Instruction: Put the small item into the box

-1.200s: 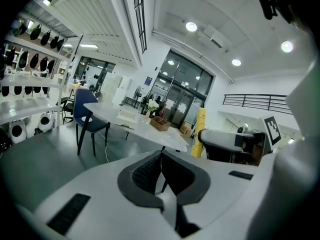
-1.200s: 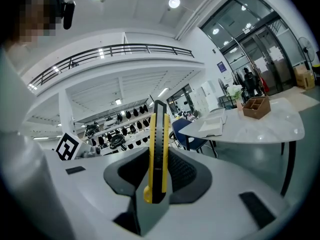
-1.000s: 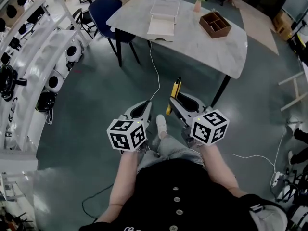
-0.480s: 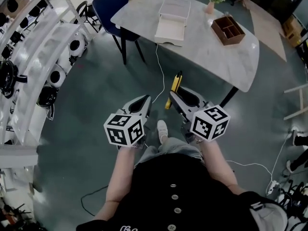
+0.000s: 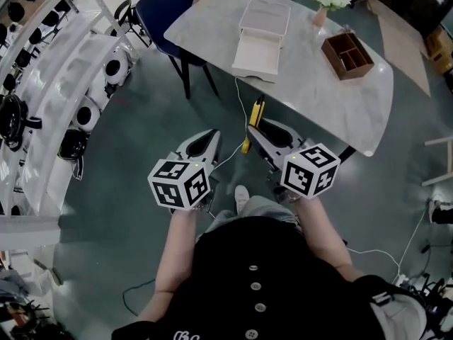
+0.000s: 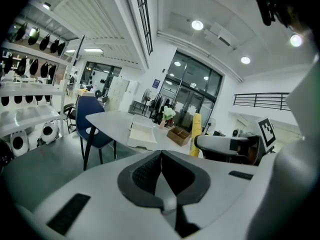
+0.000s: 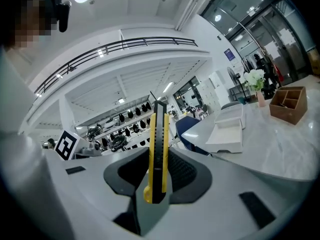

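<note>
My right gripper [image 5: 253,129] is shut on a yellow and black utility knife [image 5: 252,121], which stands upright between the jaws [image 7: 157,149]. My left gripper [image 5: 212,134] is shut with nothing in it, its pads [image 6: 149,170] meeting. Both are held level over the floor, short of the marble table [image 5: 304,83]. An open white box [image 5: 259,35] with its lid beside it lies on that table, ahead of both grippers. It shows again as the white box [image 6: 141,134] and the white box [image 7: 227,129] in the two gripper views.
A brown wooden divider tray [image 5: 347,54] and a flower vase [image 5: 323,6] stand on the table's right part. A blue chair [image 5: 164,4] sits at its left end. White shelves [image 5: 49,83] with helmets line the left side. A white cable [image 5: 244,108] runs over the floor.
Both grippers have moved forward toward the table with the person, and the table sits nearer and lower in the head view. The knife stays in the right gripper's grip.
</note>
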A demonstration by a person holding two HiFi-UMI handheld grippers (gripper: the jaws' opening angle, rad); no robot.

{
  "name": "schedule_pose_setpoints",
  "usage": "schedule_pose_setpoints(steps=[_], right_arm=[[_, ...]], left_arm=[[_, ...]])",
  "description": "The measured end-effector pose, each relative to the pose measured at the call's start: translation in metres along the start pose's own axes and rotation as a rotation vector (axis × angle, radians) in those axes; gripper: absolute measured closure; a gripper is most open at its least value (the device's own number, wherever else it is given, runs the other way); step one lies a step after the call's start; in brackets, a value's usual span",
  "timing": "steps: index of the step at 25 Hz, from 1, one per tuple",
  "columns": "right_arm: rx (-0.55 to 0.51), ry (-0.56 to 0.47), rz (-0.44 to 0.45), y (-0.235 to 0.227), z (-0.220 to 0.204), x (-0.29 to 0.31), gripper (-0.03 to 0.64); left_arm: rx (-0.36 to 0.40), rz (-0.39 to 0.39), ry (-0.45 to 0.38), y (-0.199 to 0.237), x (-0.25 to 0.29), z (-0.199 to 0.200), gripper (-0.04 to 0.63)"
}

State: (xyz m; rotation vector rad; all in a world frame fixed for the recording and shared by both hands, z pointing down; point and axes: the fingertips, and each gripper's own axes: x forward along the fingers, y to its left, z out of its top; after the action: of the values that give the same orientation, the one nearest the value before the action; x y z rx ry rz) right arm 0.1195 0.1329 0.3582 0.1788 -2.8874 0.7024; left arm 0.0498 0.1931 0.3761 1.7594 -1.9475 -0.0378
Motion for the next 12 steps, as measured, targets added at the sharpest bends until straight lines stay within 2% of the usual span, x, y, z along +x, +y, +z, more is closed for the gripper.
schedule_pose_setpoints(steps=[7, 12], right_arm=[[-0.015, 0.002, -0.001, -0.035, 0.019, 0.027, 0.499], [-0.012, 0.013, -0.002, -0.042, 0.019, 0.037, 0.499]], left_arm=[[-0.001, 0.010, -0.005, 0.015, 0.039, 0.018, 0.577], [-0.016, 0.014, 0.000, 0.024, 0.048, 0.021, 0.577]])
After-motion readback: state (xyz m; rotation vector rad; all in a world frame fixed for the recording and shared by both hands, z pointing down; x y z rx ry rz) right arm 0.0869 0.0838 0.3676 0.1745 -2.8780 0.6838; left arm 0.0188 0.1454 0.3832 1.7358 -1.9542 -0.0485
